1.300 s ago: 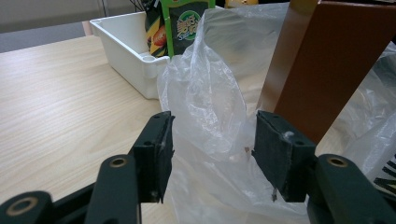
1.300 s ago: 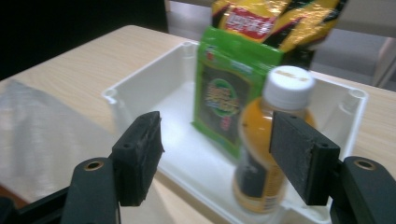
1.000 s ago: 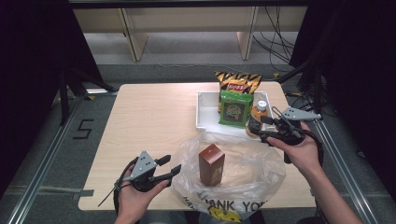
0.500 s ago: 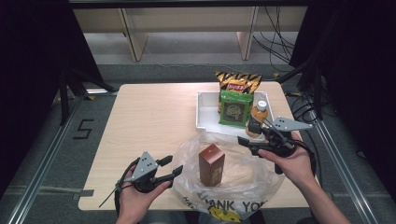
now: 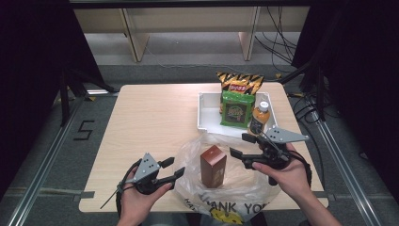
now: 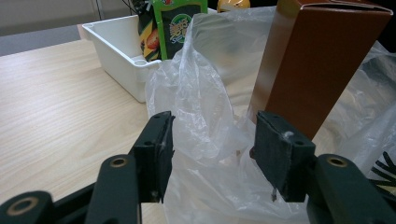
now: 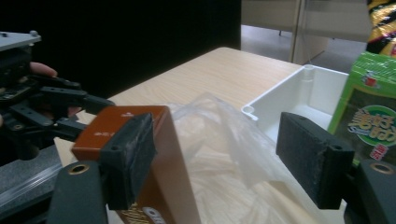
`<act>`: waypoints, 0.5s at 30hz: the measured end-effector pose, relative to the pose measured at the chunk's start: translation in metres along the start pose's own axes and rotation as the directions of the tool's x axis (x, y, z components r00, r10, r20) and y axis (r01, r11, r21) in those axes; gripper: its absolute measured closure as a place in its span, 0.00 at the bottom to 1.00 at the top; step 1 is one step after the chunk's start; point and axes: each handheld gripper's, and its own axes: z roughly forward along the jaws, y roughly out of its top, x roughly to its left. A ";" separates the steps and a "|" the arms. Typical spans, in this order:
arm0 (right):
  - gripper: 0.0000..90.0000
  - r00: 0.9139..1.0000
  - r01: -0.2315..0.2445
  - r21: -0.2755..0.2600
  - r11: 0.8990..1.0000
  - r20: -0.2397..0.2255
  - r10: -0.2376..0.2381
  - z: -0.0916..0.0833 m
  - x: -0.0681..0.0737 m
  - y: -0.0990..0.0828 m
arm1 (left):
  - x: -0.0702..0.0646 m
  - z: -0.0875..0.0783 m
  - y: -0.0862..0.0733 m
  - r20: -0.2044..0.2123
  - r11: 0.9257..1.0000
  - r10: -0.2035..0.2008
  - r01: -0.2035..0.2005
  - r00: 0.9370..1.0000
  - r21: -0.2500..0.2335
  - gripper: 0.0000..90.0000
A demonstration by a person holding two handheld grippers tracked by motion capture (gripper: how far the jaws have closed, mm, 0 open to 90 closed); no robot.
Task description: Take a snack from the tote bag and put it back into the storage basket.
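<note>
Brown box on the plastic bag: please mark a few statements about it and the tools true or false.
1. The brown box stands upright on the plastic bag. True.
2. The right tool grips the box. False: its jaws have just been opening, nothing between them.
3. The left tool is shut on the bag. False: it is open.
4. The green packet stands in the white tray. True.

In the high view the plastic bag (image 5: 235, 188) runs off the bottom edge, so its printed words are cut short, and its film veils the foot of the brown carton (image 5: 212, 166). The green packet (image 5: 234, 109) hides the lower half of the striped snack bag (image 5: 239, 84). The label of the bottle (image 5: 259, 117) is too small to read
</note>
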 end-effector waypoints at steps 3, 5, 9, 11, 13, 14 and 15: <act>0.29 1.000 0.011 -0.005 1.000 -0.008 -0.011 0.002 0.004 0.001 | 0.000 -0.001 0.000 -0.008 1.000 -0.004 0.004 1.000 0.004 0.52; 0.29 1.000 0.010 0.003 1.000 -0.013 -0.010 0.002 0.008 0.001 | 0.001 0.000 0.000 -0.002 1.000 -0.002 0.002 1.000 0.001 0.52; 0.27 0.999 0.022 0.004 1.000 -0.025 -0.022 0.004 0.012 -0.001 | 0.000 0.001 0.000 -0.007 1.000 -0.005 0.005 1.000 0.007 0.52; 0.27 0.999 0.018 0.003 1.000 -0.030 -0.018 0.004 0.015 -0.001 | 0.000 0.001 0.001 -0.004 1.000 0.000 0.000 1.000 0.008 0.52; 0.26 0.999 0.025 -0.007 1.000 -0.031 -0.025 0.004 0.017 -0.001 | -0.001 0.002 0.000 -0.006 1.000 -0.007 0.007 1.000 0.007 0.52; 0.26 0.999 0.015 -0.003 1.000 -0.037 -0.015 0.004 0.017 -0.001 | 0.000 0.003 0.000 0.003 1.000 -0.010 0.010 1.000 0.001 0.52; 0.25 0.999 0.015 -0.003 1.000 -0.036 -0.015 0.005 0.018 -0.002 | 0.000 0.002 0.000 0.001 1.000 -0.008 0.008 1.000 0.003 0.52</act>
